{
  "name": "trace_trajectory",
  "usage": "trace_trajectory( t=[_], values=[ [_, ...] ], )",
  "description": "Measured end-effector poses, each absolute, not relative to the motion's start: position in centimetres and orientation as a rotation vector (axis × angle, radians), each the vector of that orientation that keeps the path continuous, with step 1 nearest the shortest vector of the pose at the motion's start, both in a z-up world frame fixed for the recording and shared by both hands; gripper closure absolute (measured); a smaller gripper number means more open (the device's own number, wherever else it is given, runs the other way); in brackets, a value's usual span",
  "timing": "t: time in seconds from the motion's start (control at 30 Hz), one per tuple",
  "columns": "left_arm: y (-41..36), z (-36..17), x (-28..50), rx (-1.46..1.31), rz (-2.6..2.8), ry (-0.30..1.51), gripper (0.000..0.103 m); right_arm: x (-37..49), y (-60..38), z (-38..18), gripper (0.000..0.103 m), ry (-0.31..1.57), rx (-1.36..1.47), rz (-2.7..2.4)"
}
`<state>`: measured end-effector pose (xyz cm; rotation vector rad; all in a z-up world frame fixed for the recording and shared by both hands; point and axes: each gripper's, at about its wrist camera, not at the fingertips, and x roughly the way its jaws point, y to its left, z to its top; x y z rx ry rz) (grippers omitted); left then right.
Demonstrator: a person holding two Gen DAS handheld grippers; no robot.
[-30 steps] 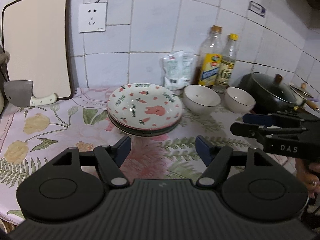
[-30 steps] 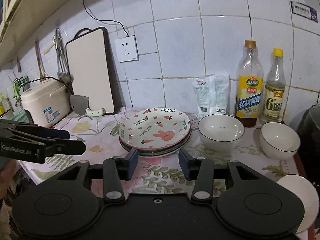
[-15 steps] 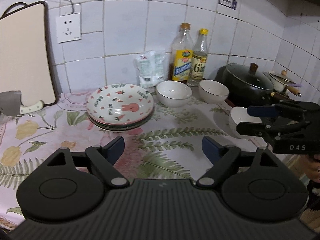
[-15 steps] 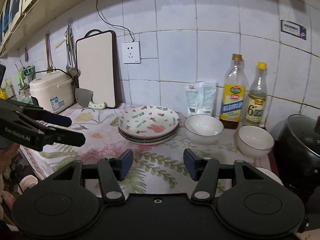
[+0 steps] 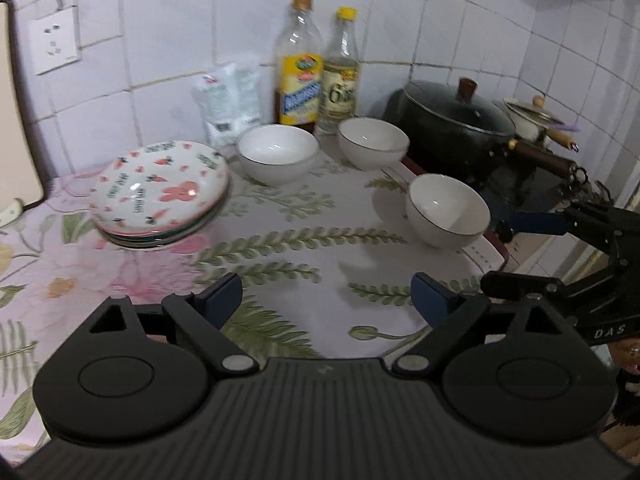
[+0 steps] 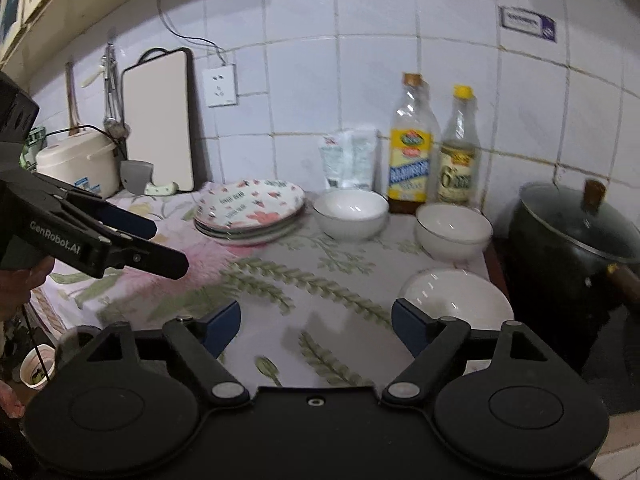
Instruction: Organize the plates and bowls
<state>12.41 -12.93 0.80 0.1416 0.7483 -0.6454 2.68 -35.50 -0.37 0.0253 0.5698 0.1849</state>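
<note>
White wall tiles back a counter spread with a floral cloth (image 5: 280, 264), and all the crockery sits on it. A stack of carrot-and-rabbit plates (image 5: 160, 192) lies toward the cloth's left rear. Two white bowls stand along the back edge just in front of the sauce bottles: the left rear bowl (image 5: 277, 153) just beside the plates, the right rear bowl (image 5: 373, 141) beside the black lidded pot (image 5: 452, 120). A third, the near white bowl (image 5: 448, 210), sits alone by the cloth's right edge.

The left gripper (image 5: 326, 294) hangs over bare cloth, its jaws opening with nothing between them. The right gripper (image 6: 316, 322) is likewise opening and empty. From the right wrist view the near bowl (image 6: 456, 294) lies just ahead of the right-hand fingertip (image 6: 408, 326), off the jaw centre toward the pot. From the left gripper it lies ahead and well to the right. The right hand is therefore likely the nearer one, needing a small shift rightward to straddle the bowl's rim.
</note>
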Motion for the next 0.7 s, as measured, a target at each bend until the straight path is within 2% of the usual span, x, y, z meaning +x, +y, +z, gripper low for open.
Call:
trace_trajectory(
  t=[0.43,0.7],
  values=[
    [-18.9,-2.7,14.8,0.088,-0.76,0.733,0.011,4.0,-40.6,-7.0,0.014,0.631,0.066,0.063],
    [-23.3,-6.0,18.6,-0.002,-0.779,0.797,0.015,7.7,-42.6,-10.8,0.014,0.671,0.071,0.023]
  ],
)
